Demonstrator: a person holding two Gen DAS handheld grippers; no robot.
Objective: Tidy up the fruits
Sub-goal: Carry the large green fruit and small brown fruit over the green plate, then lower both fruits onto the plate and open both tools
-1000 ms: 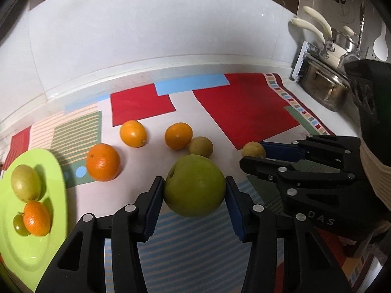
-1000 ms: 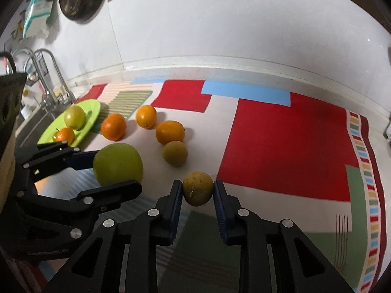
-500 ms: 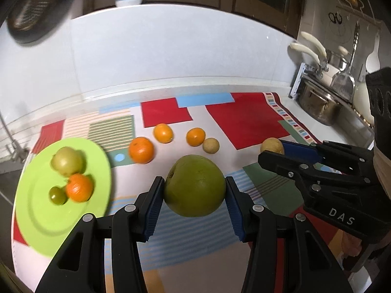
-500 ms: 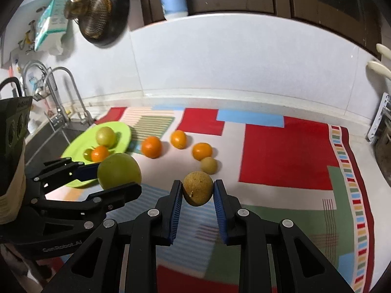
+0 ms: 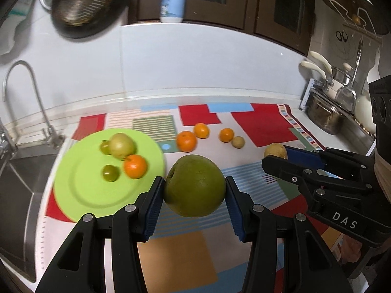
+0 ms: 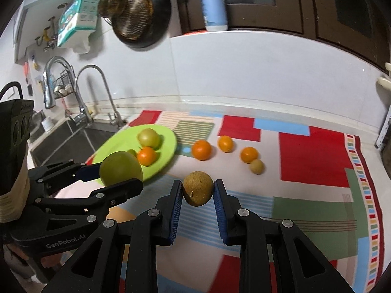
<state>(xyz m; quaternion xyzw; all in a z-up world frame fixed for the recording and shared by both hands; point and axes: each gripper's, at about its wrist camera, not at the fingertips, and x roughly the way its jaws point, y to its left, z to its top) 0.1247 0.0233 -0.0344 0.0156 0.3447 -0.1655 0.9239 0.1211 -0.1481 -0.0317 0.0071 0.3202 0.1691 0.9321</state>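
My left gripper (image 5: 194,190) is shut on a large green apple (image 5: 194,185) and holds it above the mat, right of the green plate (image 5: 80,190). My right gripper (image 6: 198,191) is shut on a small brown-yellow fruit (image 6: 198,188), also lifted; it shows in the left wrist view (image 5: 275,151). The plate holds a yellow-green fruit (image 5: 121,145), an orange (image 5: 135,166) and two small green fruits (image 5: 110,172). Three oranges (image 5: 187,141) and a small tan fruit (image 5: 238,142) lie on the mat behind.
A sink (image 6: 66,144) with taps (image 6: 83,92) lies left of the plate. Pots (image 5: 322,112) stand at the right end of the counter. A pan and strainer (image 6: 136,17) hang on the wall; a bottle (image 6: 213,5) stands on a ledge.
Both grippers have risen and pulled back from the mat with their fruits. The plate and the loose fruits now look smaller and farther away.
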